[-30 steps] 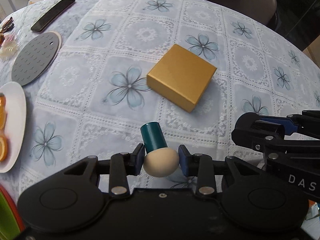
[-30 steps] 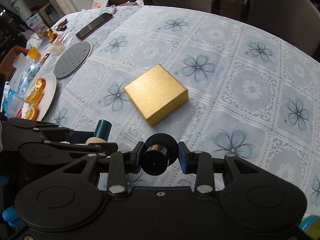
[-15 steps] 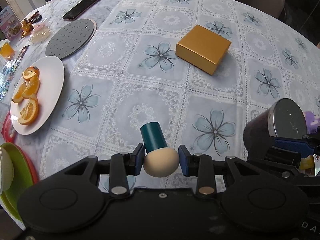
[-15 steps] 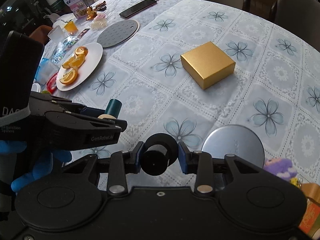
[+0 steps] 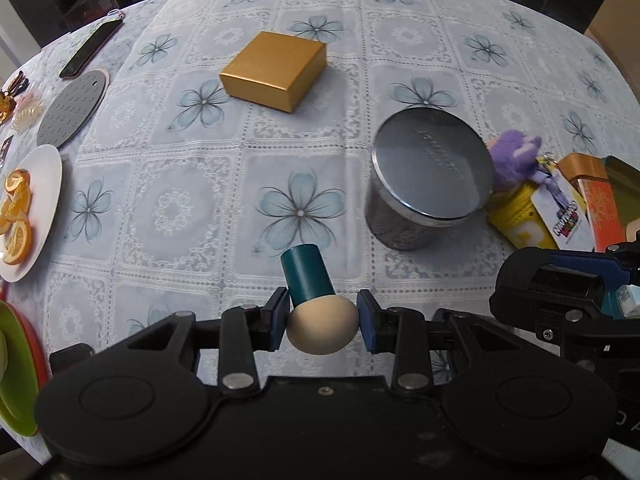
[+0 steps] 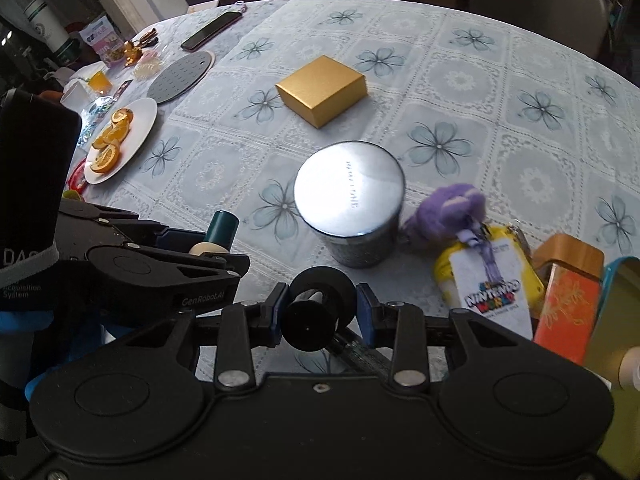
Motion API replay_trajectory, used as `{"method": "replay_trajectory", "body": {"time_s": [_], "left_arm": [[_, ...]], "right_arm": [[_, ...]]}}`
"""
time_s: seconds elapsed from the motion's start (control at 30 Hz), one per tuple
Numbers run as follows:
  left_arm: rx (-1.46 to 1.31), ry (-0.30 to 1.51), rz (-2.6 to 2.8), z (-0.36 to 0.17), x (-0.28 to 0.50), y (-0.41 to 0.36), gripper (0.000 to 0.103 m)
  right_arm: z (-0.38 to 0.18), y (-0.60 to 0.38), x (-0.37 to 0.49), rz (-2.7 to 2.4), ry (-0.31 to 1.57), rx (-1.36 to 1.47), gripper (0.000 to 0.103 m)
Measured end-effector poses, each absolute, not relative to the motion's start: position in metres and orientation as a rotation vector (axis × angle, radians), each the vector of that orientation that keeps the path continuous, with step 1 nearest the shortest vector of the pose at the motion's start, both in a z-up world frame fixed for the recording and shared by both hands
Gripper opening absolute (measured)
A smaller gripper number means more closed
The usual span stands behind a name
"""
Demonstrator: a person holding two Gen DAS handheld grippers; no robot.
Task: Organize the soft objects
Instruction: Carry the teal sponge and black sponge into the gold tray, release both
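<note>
Left gripper (image 5: 322, 316) jaws clamped on beige sponge (image 5: 322, 329), right gripper (image 6: 322, 312) on black cylinder (image 6: 308, 320).

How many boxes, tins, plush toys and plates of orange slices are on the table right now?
Gold box: 1
Round silver tin: 1
Plush toys: 2, purple and yellow
Plate of orange slices: 1
Total: 5

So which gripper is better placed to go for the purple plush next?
Neither is free, but probably the right gripper: the purple plush lies on its side, beside the tin. It holds a black cylinder; the left gripper holds a sponge applicator.
</note>
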State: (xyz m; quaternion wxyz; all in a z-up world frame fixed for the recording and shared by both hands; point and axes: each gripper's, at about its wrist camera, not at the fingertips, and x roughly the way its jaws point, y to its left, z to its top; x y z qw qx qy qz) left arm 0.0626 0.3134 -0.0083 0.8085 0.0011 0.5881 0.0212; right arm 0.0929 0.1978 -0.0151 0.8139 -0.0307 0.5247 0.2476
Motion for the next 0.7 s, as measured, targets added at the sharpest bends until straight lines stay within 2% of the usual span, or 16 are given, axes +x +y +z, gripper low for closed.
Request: {"method": "replay_trajectory", "body": {"time_s": [0.37, 0.7], "left_arm": [[0.070, 1.221, -0.028, 0.007, 0.071, 0.232, 0.033], [0.107, 1.203, -0.133, 0.015, 0.074, 0.122, 0.034]], "right_arm": [[-0.002, 0.107, 0.080, 0.398, 1.071, 0.068, 0.038], [0.002, -0.017, 0.062, 0.204, 1.041, 0.228, 0.038]]}}
